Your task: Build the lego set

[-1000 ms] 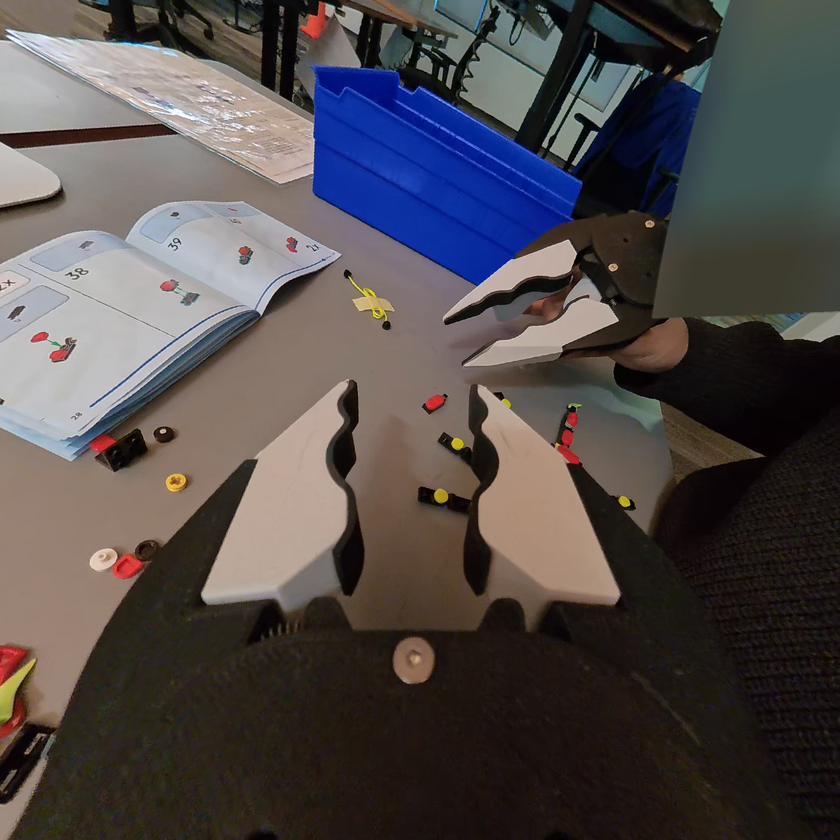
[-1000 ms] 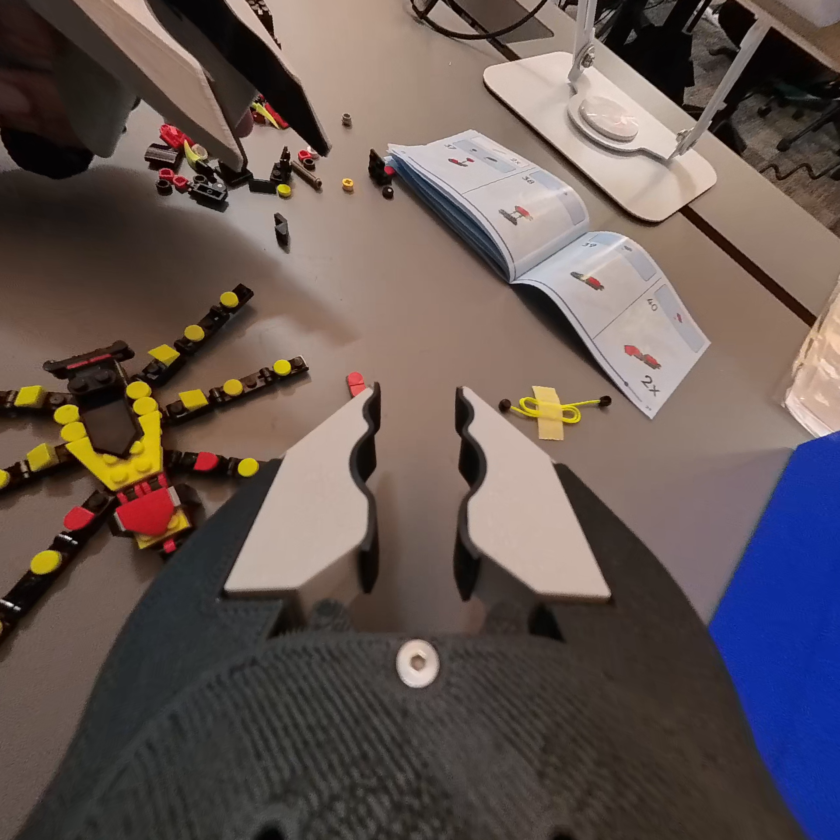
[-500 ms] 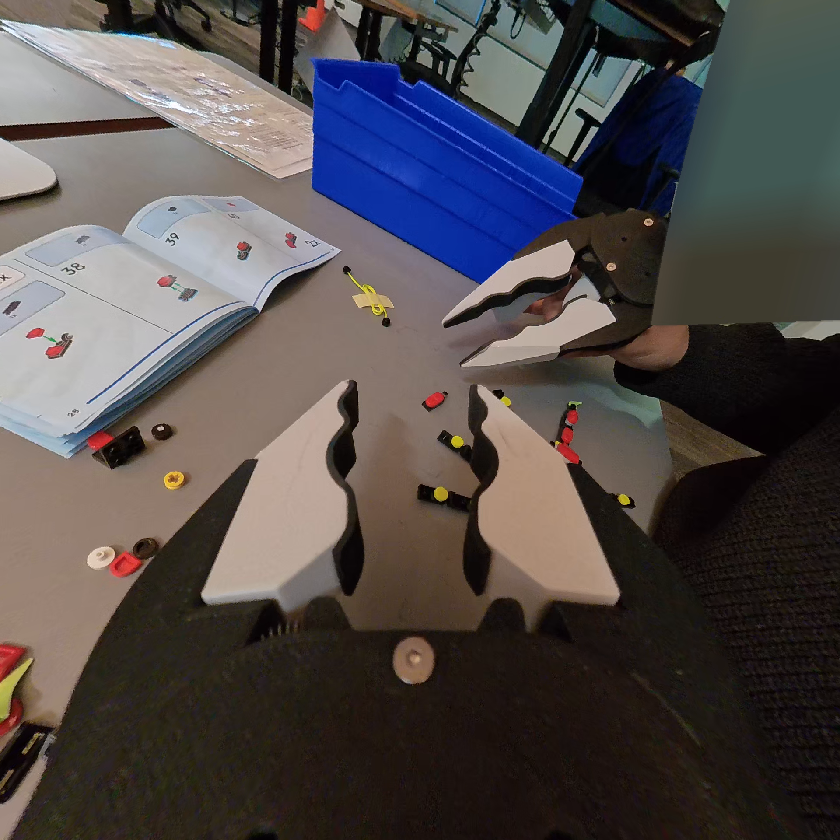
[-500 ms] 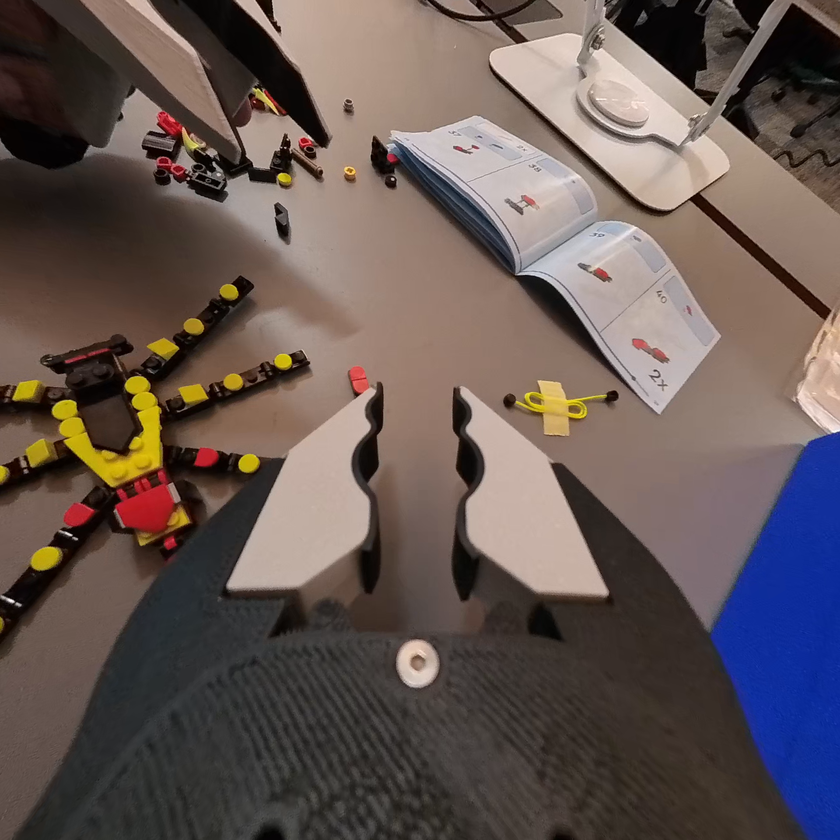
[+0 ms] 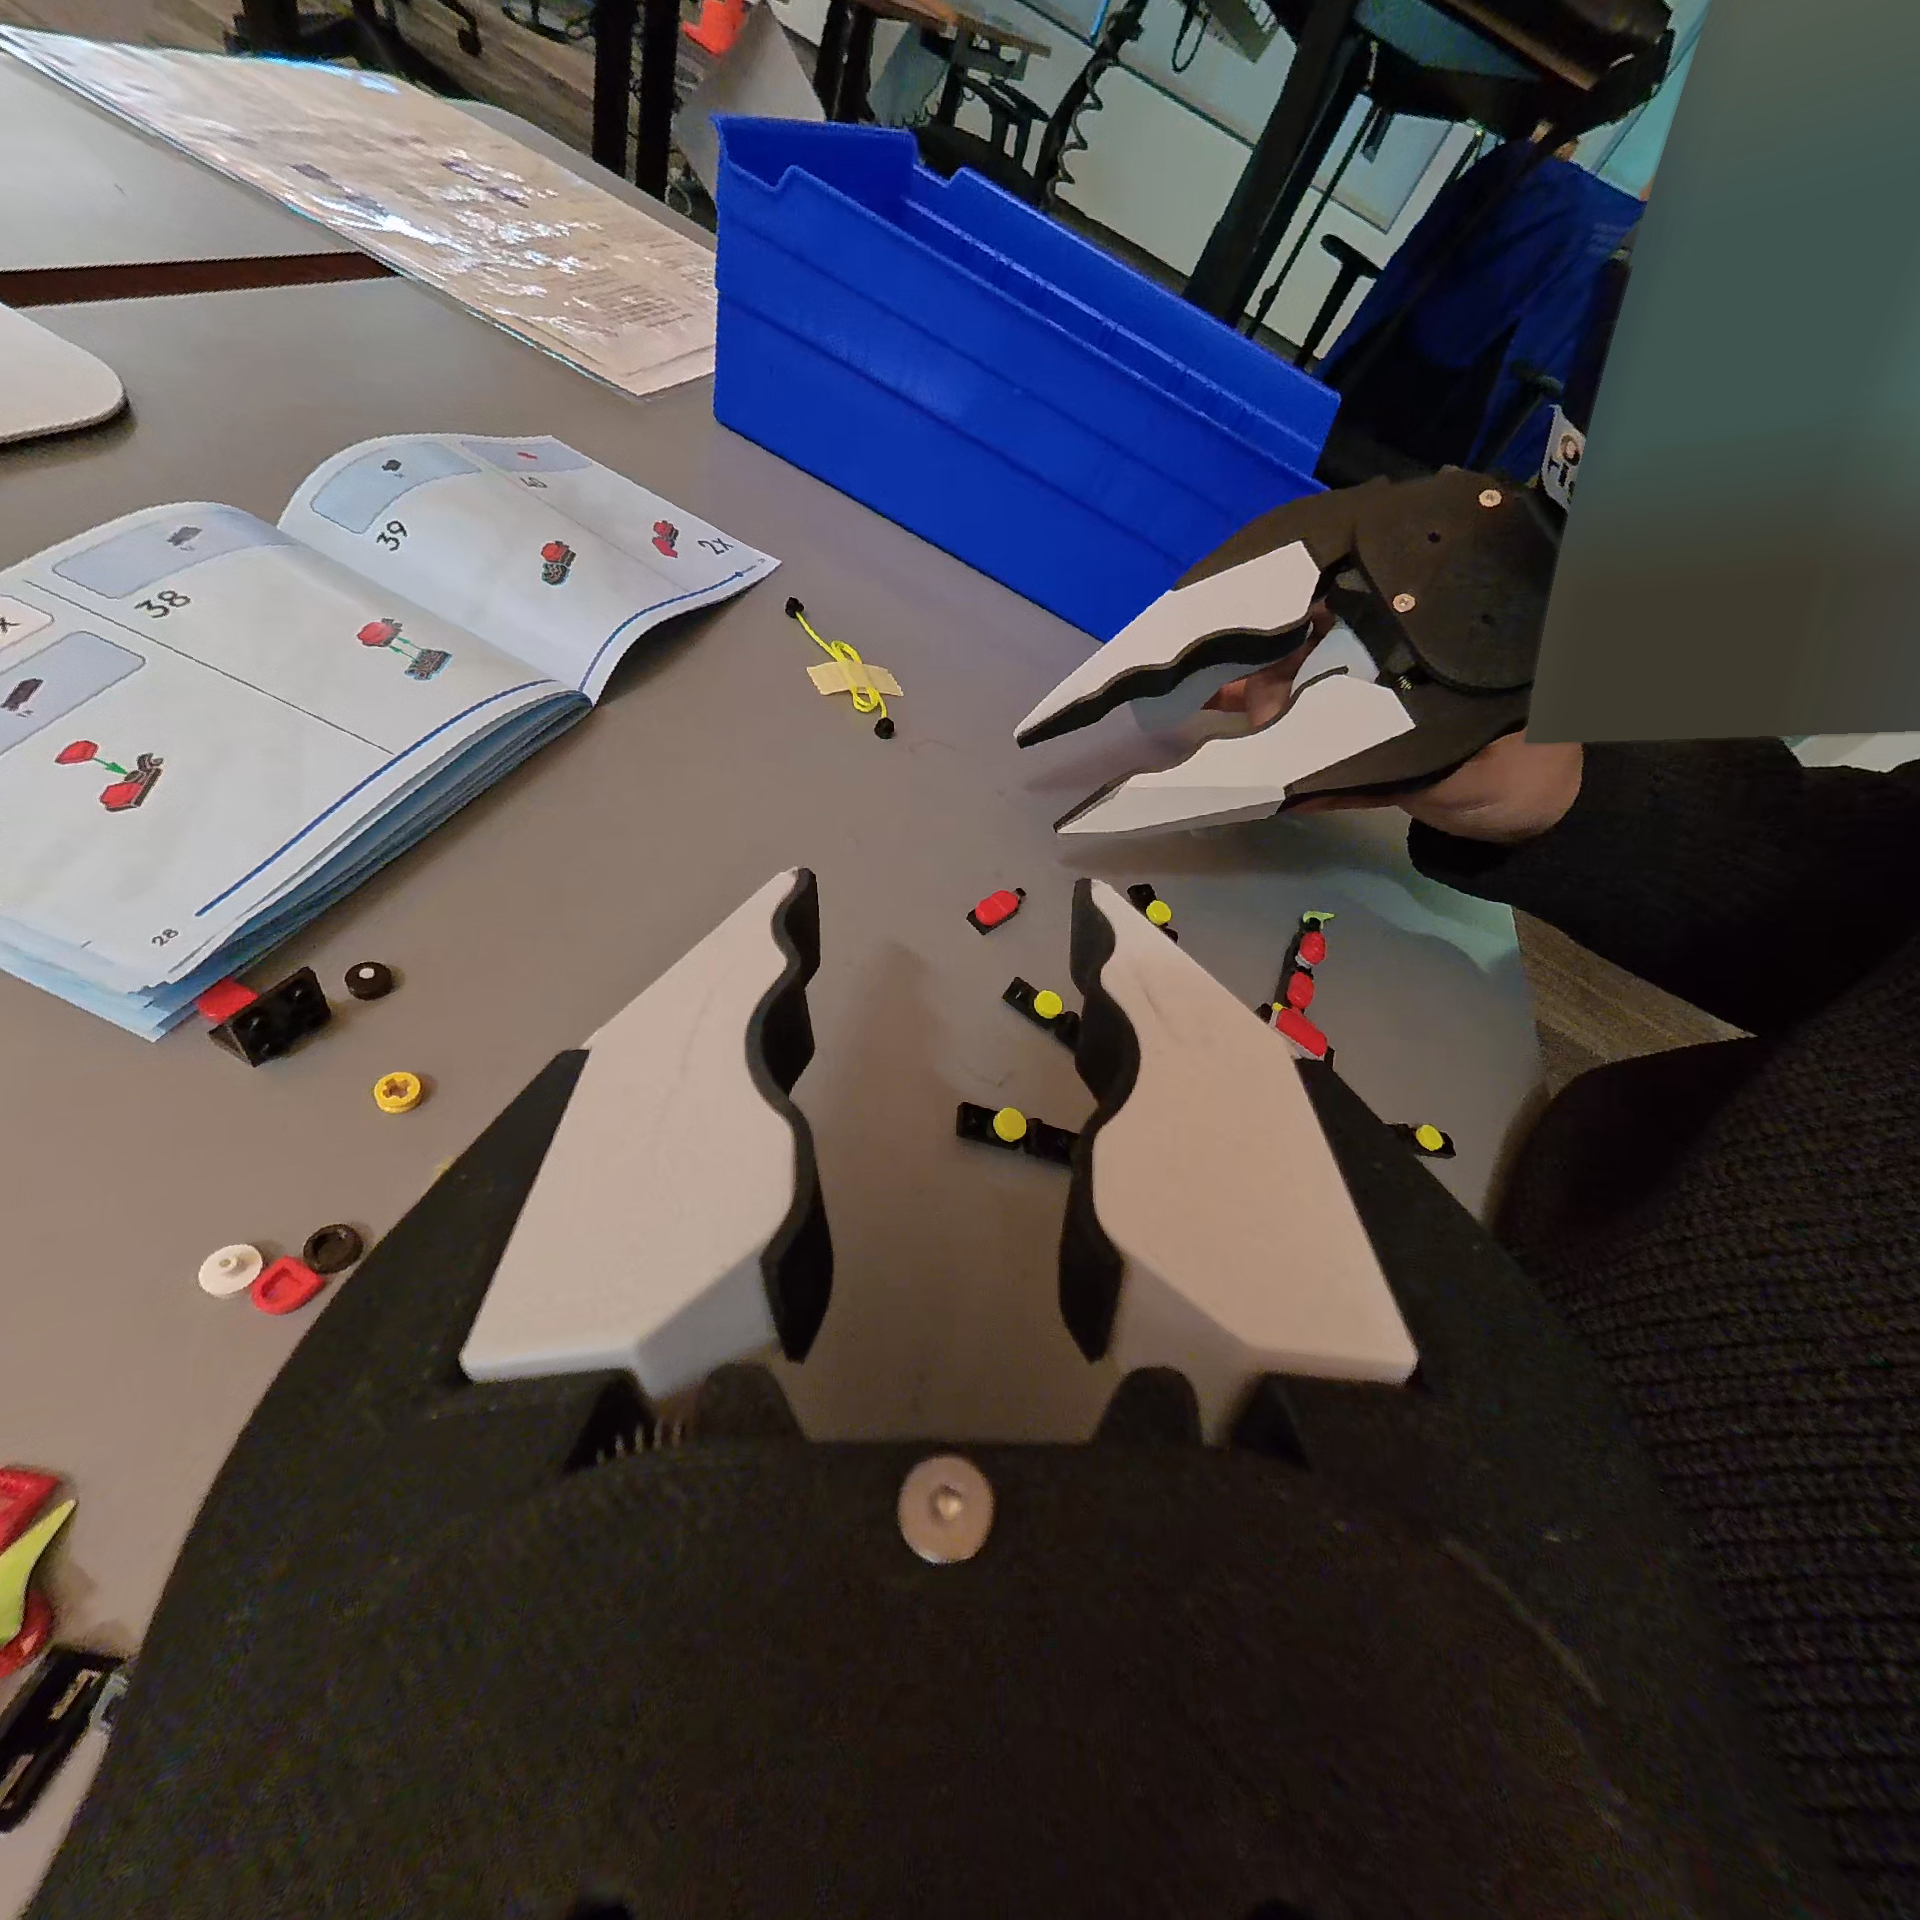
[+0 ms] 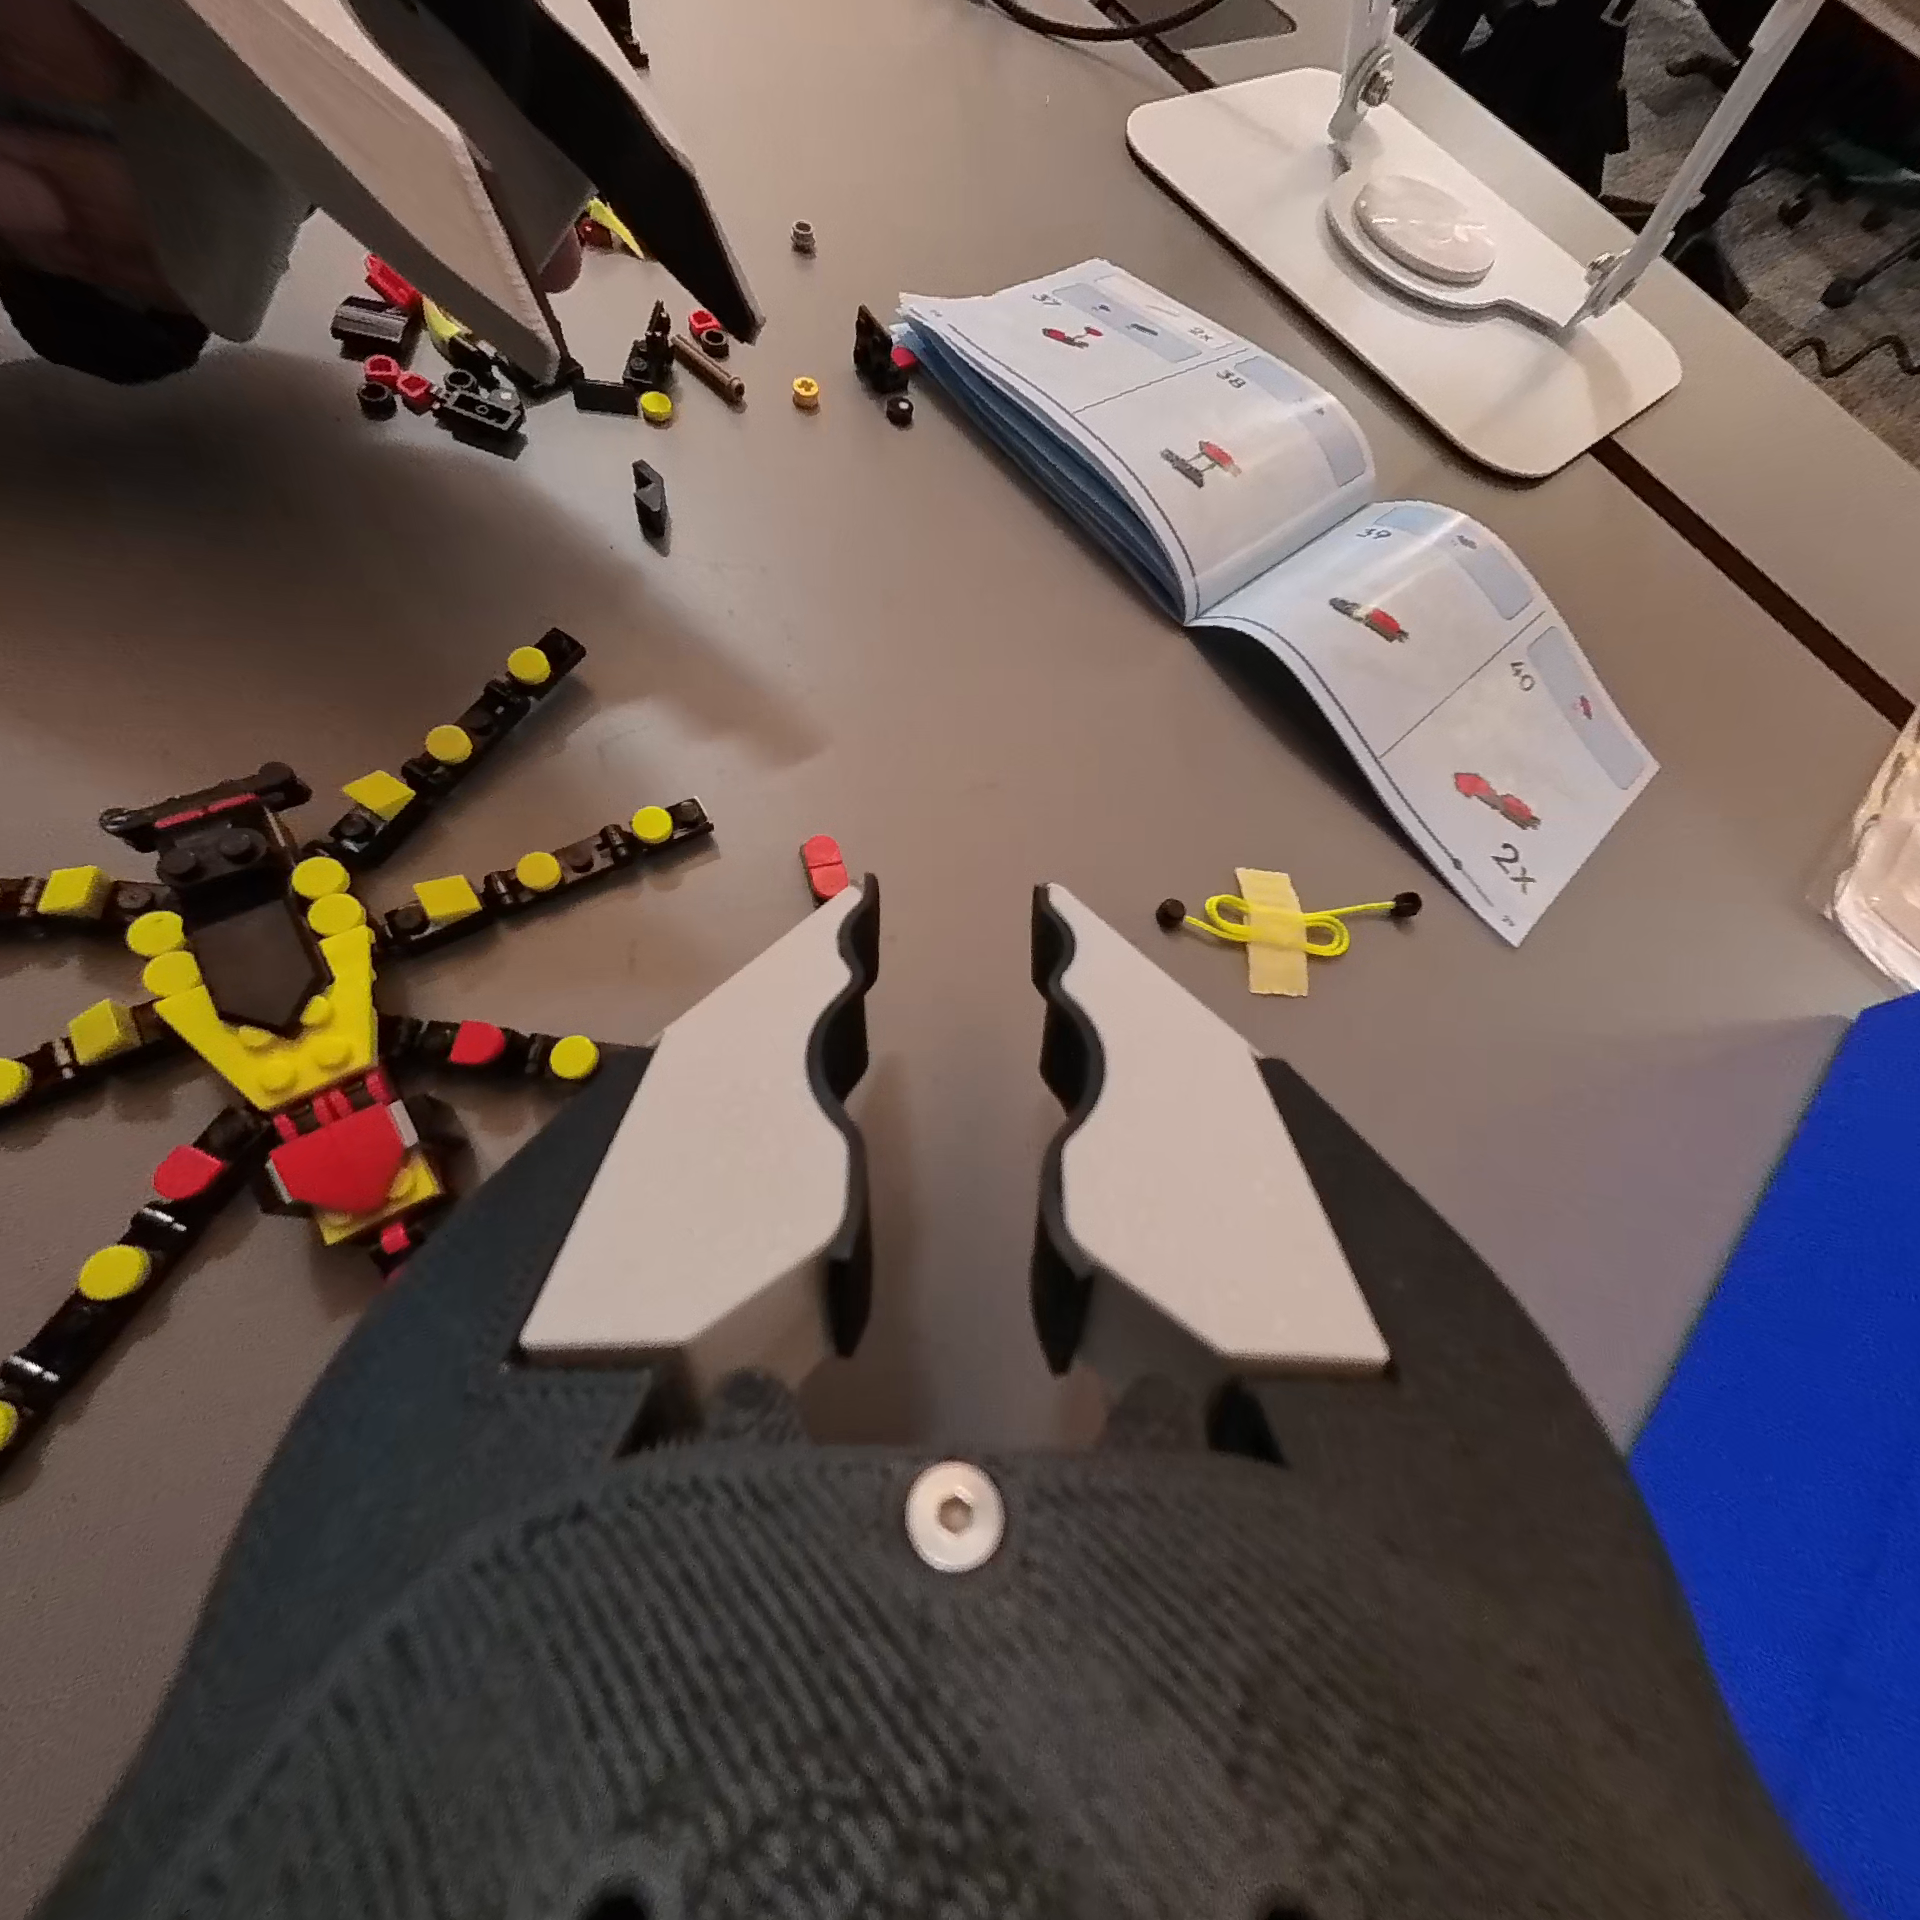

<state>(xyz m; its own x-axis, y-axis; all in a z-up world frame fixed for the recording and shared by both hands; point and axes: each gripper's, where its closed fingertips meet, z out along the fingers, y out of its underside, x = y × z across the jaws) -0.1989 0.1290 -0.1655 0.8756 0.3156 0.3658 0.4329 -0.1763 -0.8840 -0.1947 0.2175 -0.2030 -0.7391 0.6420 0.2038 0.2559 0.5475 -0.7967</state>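
Hovering with both tools empty, we have shifted only a little over the last second: in the right wrist view the instruction booklet (image 6: 1278, 582) and the loose pile of bricks (image 6: 499, 364) have slid slightly lower in the picture, so we judge the right gripper (image 6: 951, 899) to be creeping forward across the tabletop (image 6: 935, 644), while the left wrist view has barely altered. Our left gripper (image 5: 940, 883) hangs with its jaws spread wide and nothing between them; the right one is likewise parted and holds nothing. The half-built spider model (image 6: 281, 1008), black legs studded with yellow and red, lies flat towards the near edge of the tabletop, just left of the right tool and apart from it. A small red piece (image 6: 823, 864) sits just beside the right tool's left fingertip, not touching as far as we can tell. No brick has been lifted yet, so we reckon we are between steps, reading the open pages before choosing the next part. A blue bin (image 5: 997, 364) stands at the far side, and a taped yellow string (image 6: 1283, 920) lies near the booklet's corner.
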